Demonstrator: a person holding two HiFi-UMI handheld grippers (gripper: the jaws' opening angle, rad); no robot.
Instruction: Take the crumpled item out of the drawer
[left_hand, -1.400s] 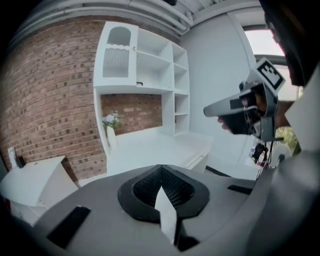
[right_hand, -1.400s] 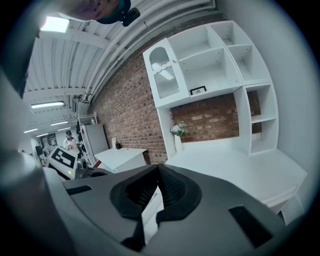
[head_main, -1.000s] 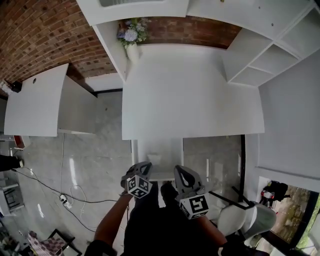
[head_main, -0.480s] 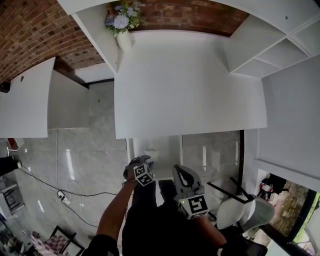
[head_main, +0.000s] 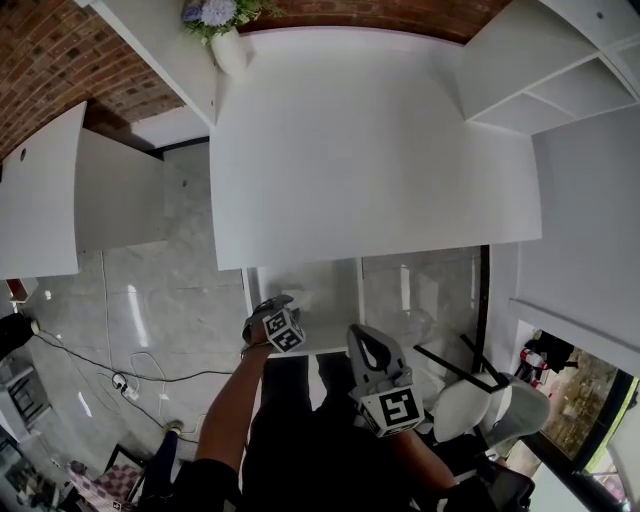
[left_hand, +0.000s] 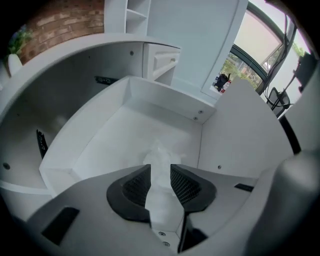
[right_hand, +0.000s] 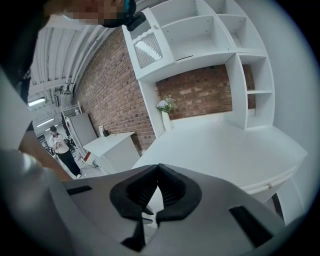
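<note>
Under the white desk (head_main: 370, 150) a white drawer (left_hand: 165, 100) stands pulled out. A crumpled white item (left_hand: 161, 154) lies on its floor near the front right corner. My left gripper (left_hand: 160, 170) points steeply down into the drawer, directly over that item. Its jaws have just been opening and now stand apart, with the item showing in the gap and no pad pressing on it. In the head view the left gripper (head_main: 278, 305) reaches over the drawer (head_main: 325, 352). My right gripper (head_main: 360, 340) hangs back beside it. Its tips (right_hand: 158, 167) meet, with nothing between them.
A vase of flowers (head_main: 215, 25) stands at the desk's far left corner, and open shelves (head_main: 540, 70) rise at the right. A white cabinet (head_main: 40, 200) is to the left, cables (head_main: 130, 380) trail on the floor, and a chair (head_main: 480, 410) sits at the lower right. A person (right_hand: 60, 147) stands far off.
My left gripper has dropped away from the camera toward the drawer and looks smaller. My right gripper has sunk a little. The view has tipped down, so the desk has slid up the picture.
</note>
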